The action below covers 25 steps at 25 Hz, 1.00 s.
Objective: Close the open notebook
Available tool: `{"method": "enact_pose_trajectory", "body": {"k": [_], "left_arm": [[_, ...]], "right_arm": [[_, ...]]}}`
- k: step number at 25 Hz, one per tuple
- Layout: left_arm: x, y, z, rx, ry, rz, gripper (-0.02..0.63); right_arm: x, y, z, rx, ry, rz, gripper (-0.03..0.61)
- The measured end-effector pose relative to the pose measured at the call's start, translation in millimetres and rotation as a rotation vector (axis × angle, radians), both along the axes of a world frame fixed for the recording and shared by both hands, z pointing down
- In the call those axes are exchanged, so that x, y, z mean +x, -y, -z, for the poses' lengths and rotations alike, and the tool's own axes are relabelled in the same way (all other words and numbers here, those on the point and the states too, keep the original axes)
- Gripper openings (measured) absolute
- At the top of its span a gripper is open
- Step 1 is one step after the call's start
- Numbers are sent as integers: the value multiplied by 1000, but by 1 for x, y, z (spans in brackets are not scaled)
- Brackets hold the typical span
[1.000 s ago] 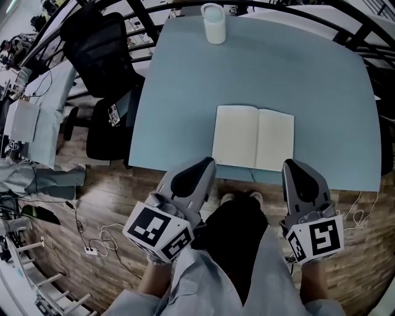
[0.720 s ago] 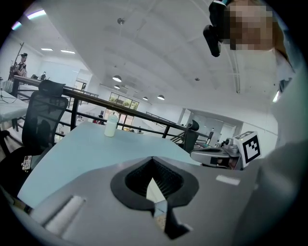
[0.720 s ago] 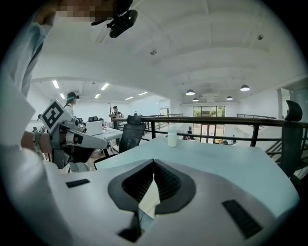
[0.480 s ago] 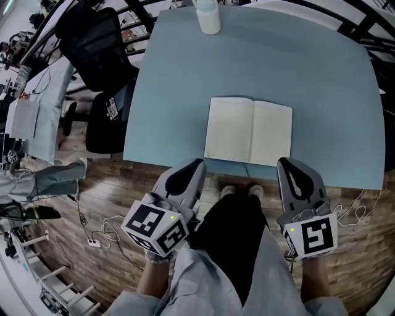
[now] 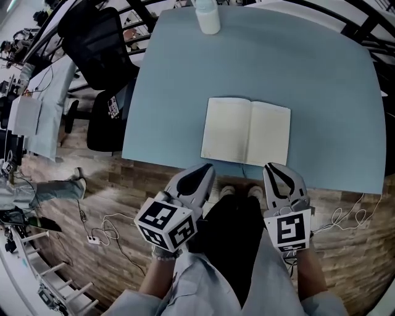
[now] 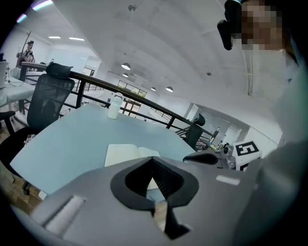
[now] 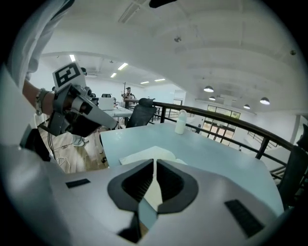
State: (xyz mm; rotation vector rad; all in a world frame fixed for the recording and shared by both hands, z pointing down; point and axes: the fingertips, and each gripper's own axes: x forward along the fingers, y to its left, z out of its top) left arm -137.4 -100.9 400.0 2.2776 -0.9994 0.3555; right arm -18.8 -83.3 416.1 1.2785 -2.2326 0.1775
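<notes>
My left tongs (image 5: 203,171) and right tongs (image 5: 278,170), each with jaws pressed together on nothing, hang just off the near edge of the pale blue surface (image 5: 296,68). The open cream-paged notebook (image 5: 245,131) lies flat near that edge, just beyond them. A white bottle (image 5: 207,18) stands at the far edge.

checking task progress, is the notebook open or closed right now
Open. The notebook lies spread flat on the blue table, two pale pages face up with the spine crease running between them.
</notes>
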Motion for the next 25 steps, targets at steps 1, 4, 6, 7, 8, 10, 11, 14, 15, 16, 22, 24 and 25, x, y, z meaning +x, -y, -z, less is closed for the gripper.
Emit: {"method": "enact_pose_trajectory", "body": {"k": [1,4,6,7,8,10,11,14,15,16,22,24,25], "left_arm": [[1,0,-3,-13,-10,5,3],[3,-1,-12,-46,-23,17,3],[5,-1,-18,-64,-23,22,3],[6,-1,-21,-74,-24,24,3],[7,-2,-25,-86,-26,26,3],[9,-4,-32,-114,-32,26,3],[10,-5,-36,-132,-38,26,3],[16,-9,-50,-212,-81,28,3],[18,-11,-55,-242,-98,31,3],[19,-12,-61,-269,-115,35,3],[20,-15,-85,-356,-150,77,3],[16,-15,-90,-365,-139,96,3],[13,-15,-92,-365,-134,107,3]], "right_arm": [[-1,-1,-6,-9,-3,2,2],[-3,-2,-25,-43,-19,14,3],[-4,-3,-39,-61,-52,34,3],[-4,-4,-46,-70,-78,47,5],[-4,-4,-53,-81,-106,61,14],[-3,-6,-67,-106,-147,85,49],[-2,-7,-73,-119,-158,95,52],[0,-10,-87,-149,-178,119,61],[0,-11,-91,-153,-185,127,65],[-1,-11,-94,-155,-193,136,67],[-14,-6,-106,-134,-259,230,91],[-23,-3,-109,-123,-280,266,100],[-27,-1,-110,-119,-289,285,101]]}}
